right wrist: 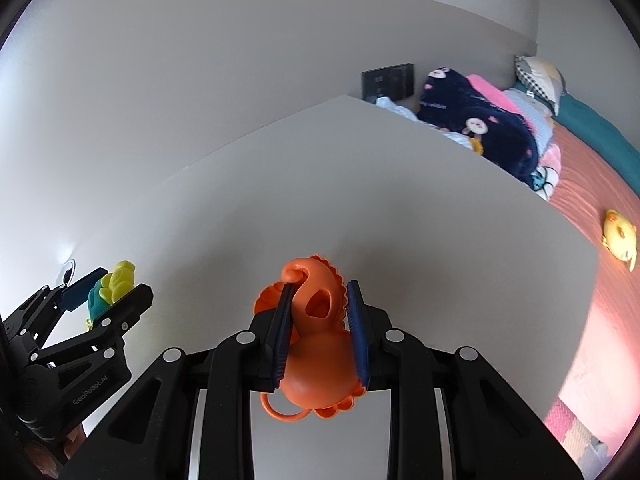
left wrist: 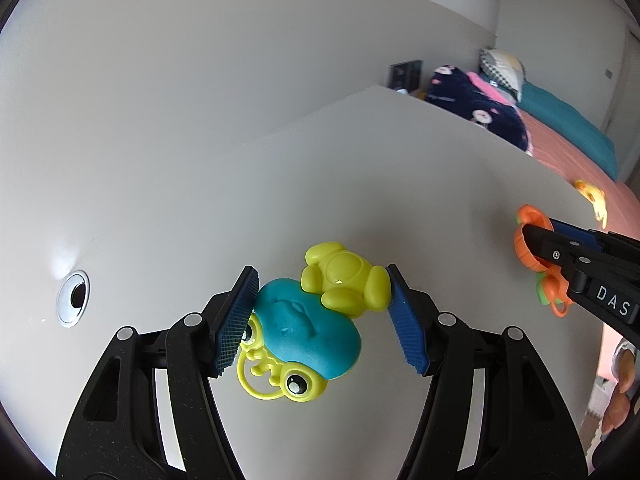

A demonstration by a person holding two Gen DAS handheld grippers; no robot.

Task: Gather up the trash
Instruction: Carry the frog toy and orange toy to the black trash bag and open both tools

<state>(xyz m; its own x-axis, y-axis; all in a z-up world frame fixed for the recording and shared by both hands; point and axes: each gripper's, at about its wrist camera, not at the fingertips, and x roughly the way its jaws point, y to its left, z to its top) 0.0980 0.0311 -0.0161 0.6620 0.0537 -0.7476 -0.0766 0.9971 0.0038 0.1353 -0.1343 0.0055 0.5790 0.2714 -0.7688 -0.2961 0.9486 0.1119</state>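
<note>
White tabletop (right wrist: 360, 200), bed (right wrist: 580, 208) beyond with blanket (right wrist: 480, 120) and yellow toy (right wrist: 619, 236).
Left tool (left wrist: 320, 312) pinching frog toy (left wrist: 308, 320); right tool (right wrist: 318, 332) pinching orange toy (right wrist: 316, 360).

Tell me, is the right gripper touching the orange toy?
Touching. The right wrist view shows the right gripper with both blue pads pressed against the sides of the orange toy, which hangs above the white table.

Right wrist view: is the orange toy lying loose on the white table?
No: the right gripper has its blue pads clamped on both sides of the orange toy, holding it above the white table.
</note>
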